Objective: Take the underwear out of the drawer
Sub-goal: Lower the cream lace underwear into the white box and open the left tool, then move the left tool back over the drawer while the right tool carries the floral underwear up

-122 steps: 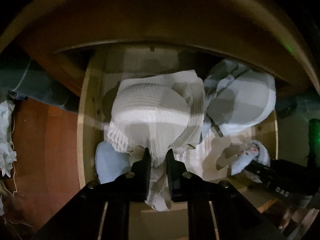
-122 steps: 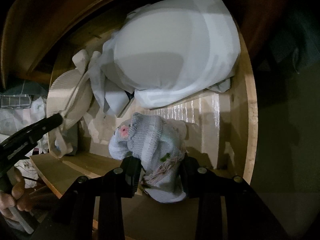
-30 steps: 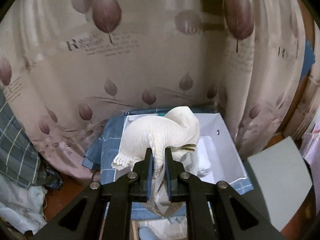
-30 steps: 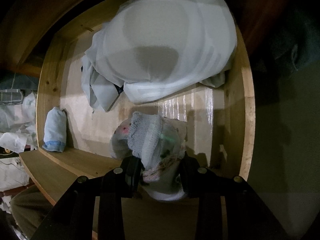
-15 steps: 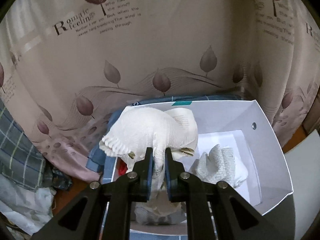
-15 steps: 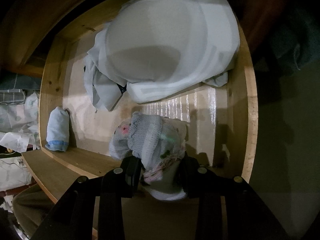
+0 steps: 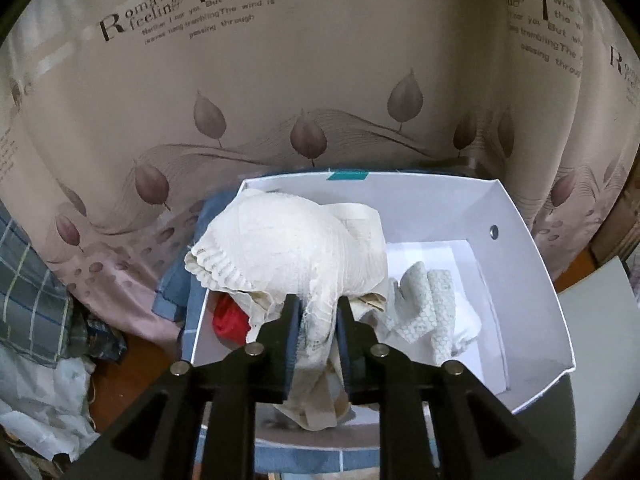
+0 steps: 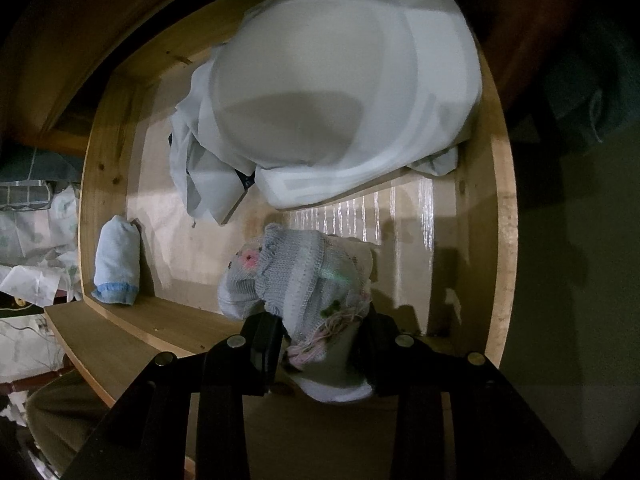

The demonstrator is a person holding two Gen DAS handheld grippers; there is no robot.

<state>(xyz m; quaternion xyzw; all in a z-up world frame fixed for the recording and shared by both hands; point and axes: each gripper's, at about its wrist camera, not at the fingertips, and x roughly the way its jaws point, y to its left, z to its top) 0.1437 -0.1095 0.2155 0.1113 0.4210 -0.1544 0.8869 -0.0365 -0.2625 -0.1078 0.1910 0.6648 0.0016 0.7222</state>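
A cream ribbed pair of underwear (image 7: pixel 288 248) hangs over the left half of an open white box (image 7: pixel 520 264). My left gripper (image 7: pixel 316 308) has a strand of it between its fingers, and the jaws are opening while the cloth still fills the gap. In the right wrist view, my right gripper (image 8: pixel 320 320) is shut on a grey-blue knitted piece (image 8: pixel 300 272) with pink stitching, at the front of the wooden drawer (image 8: pixel 502 240). A large pale garment (image 8: pixel 332 100) fills the drawer's back. A small rolled light-blue piece (image 8: pixel 118 260) lies in its left corner.
Inside the white box lie a red cloth (image 7: pixel 228 320) and a pale patterned cloth (image 7: pixel 428 300). A leaf-printed curtain (image 7: pixel 280 80) hangs close behind the box. Plaid fabric (image 7: pixel 24 280) and crumpled paper lie at the left. A grey board (image 7: pixel 600 320) stands to the right.
The left gripper has sunk closer over the white box with the cream underwear, and the gap between its fingers has widened. The right gripper and its knitted piece have stayed put.
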